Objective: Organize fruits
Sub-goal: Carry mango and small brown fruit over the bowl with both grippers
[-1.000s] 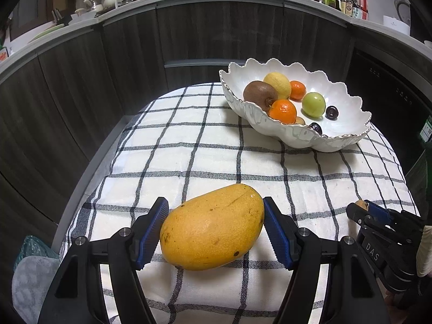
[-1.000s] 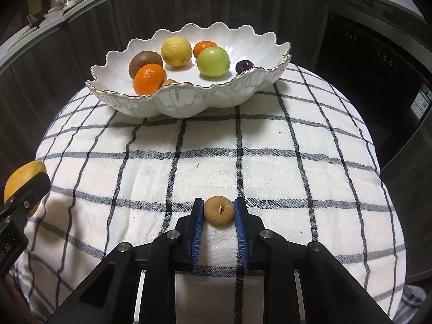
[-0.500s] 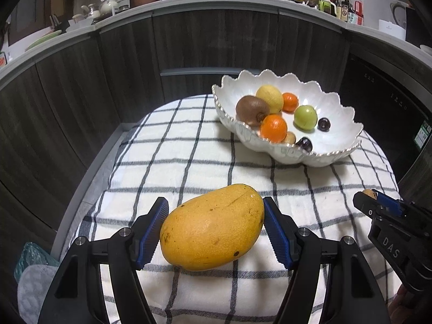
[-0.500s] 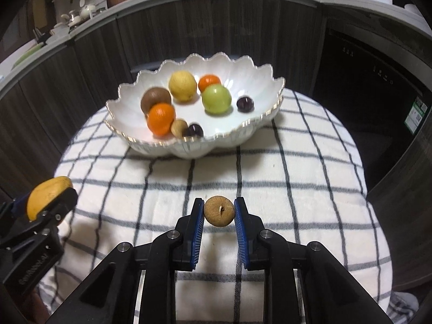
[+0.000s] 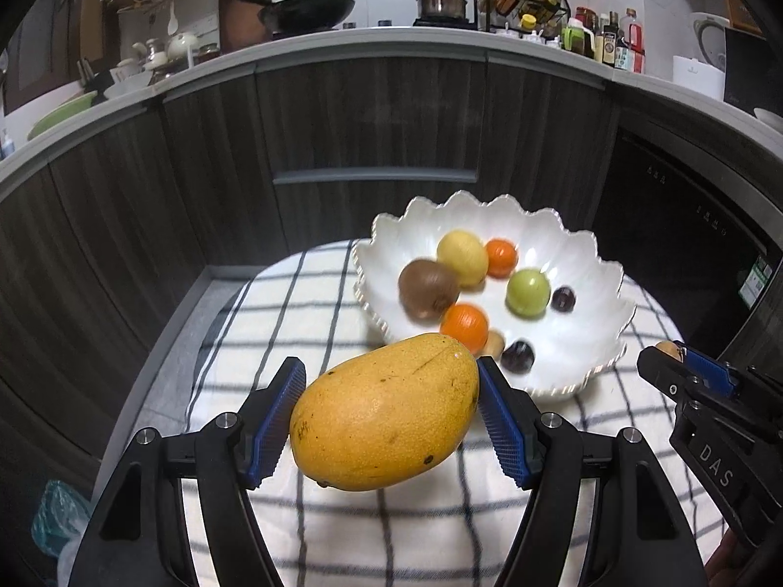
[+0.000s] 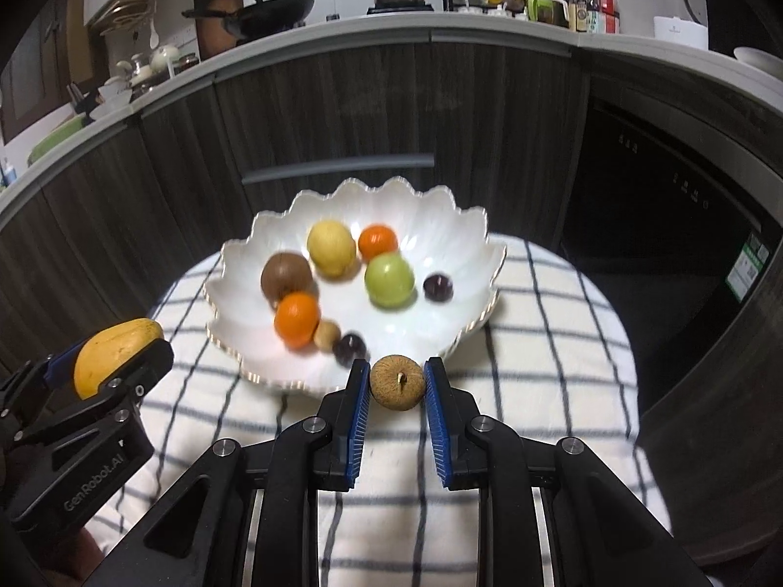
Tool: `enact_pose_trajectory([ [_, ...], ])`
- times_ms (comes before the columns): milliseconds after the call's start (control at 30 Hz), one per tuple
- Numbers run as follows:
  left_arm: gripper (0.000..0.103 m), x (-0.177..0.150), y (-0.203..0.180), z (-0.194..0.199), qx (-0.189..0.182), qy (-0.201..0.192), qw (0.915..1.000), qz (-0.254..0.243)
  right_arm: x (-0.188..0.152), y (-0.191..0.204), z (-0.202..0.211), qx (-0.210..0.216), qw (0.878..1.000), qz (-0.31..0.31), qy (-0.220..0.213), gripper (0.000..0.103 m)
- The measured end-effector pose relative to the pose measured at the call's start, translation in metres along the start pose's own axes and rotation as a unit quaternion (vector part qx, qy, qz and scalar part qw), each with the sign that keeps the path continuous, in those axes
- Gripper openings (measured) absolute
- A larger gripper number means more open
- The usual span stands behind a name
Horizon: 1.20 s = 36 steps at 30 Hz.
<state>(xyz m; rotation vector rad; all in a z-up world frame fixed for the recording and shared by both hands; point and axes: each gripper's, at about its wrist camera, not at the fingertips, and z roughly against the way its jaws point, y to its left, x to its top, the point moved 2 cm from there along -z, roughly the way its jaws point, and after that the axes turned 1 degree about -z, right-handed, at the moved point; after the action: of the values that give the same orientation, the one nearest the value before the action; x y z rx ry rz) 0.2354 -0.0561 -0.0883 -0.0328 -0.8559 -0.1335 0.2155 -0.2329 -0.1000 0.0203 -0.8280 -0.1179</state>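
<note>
My left gripper (image 5: 389,408) is shut on a large yellow mango (image 5: 386,413) and holds it in the air above the checked cloth, near the front left of a white scalloped bowl (image 5: 602,337). My right gripper (image 6: 396,384) is shut on a small round brown fruit (image 6: 396,381) and holds it just above the bowl's near rim (image 6: 274,381). The bowl holds several fruits: a kiwi (image 6: 286,276), a lemon (image 6: 331,248), two oranges, a green fruit (image 6: 389,279), dark plums and a small tan fruit. The mango also shows in the right wrist view (image 6: 115,354).
The bowl stands on a table with a white and black checked cloth (image 6: 553,342). Dark wood cabinets (image 5: 367,117) curve behind it, under a counter with a wok, pot and bottles. A dark appliance front (image 6: 660,225) is at the right. A teal bag (image 5: 56,518) lies low left.
Both grippers have risen with their fruits off the cloth and moved toward the bowl. The bowl now sits lower and nearer in both views.
</note>
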Motion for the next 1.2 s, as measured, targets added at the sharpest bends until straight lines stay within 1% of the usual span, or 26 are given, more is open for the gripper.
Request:
enact_pose_trajectory([
  [133,0.069,0.018,-0.01,-0.007,-0.004,-0.008,0.9999,-0.009,0.018,-0.005,-0.003,-0.001,1.0,0.002,-0.008,0.024],
  [233,0.069,0.029,-0.018,-0.018,-0.009,-0.006,0.9998,-0.014,0.028,-0.008,-0.008,-0.002,1.0,0.004,-0.01,0.024],
  [567,0.069,0.051,-0.029,-0.054,-0.013,0.003,0.9996,-0.027,0.049,-0.011,-0.043,0.002,1.0,0.009,0.007,0.024],
  [900,0.069,0.05,-0.027,-0.092,-0.014,0.026,0.9992,-0.026,0.054,-0.001,-0.079,0.005,0.999,0.019,0.031,0.024],
  [1200,0.07,0.046,-0.026,-0.108,-0.016,0.043,0.9986,-0.025,0.051,0.001,-0.097,0.008,0.999,0.019,0.05,0.024],
])
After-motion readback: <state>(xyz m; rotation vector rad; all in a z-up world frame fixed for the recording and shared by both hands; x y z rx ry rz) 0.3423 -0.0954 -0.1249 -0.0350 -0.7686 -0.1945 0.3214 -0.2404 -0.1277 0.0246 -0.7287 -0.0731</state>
